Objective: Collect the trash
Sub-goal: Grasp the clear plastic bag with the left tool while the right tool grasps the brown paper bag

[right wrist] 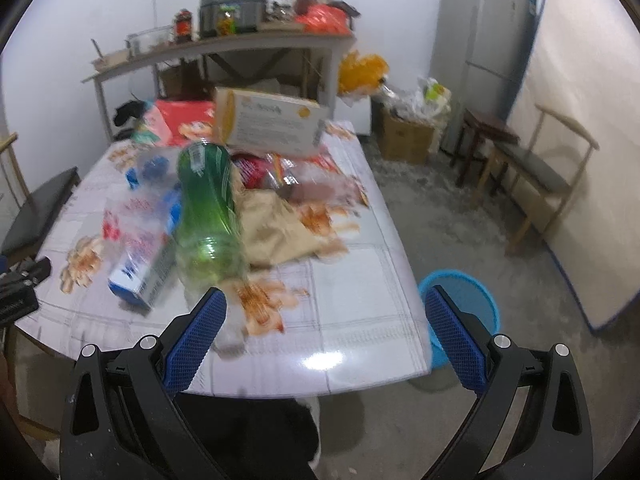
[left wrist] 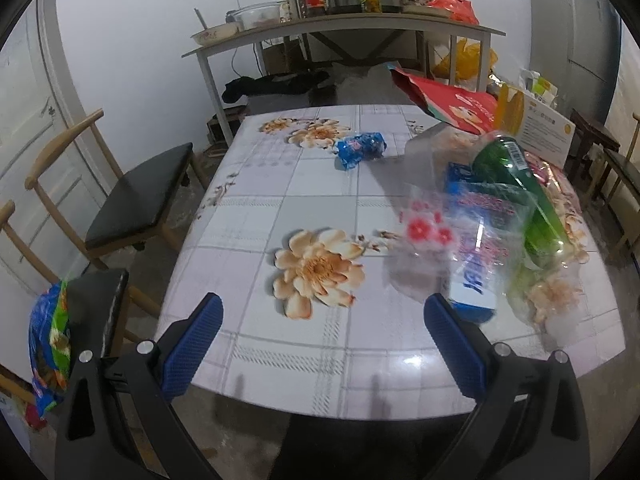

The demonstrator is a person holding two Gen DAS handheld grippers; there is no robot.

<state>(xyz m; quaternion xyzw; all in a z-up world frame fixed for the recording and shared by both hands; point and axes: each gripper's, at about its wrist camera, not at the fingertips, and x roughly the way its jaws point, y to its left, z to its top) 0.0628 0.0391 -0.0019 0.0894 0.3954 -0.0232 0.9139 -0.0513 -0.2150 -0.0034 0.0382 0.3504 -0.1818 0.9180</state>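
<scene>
Your left gripper (left wrist: 322,320) and your right gripper (right wrist: 324,316) both hang spread wide and empty over the near edge of the floral table (left wrist: 280,184). The green bottle (right wrist: 208,208) and blue-and-white carton (right wrist: 142,268) lie together inside a clear bag, and a crumpled blue wrapper (left wrist: 360,148) lies farther back. The blue bin (right wrist: 468,304) stands on the floor just beside the table's right corner.
</scene>
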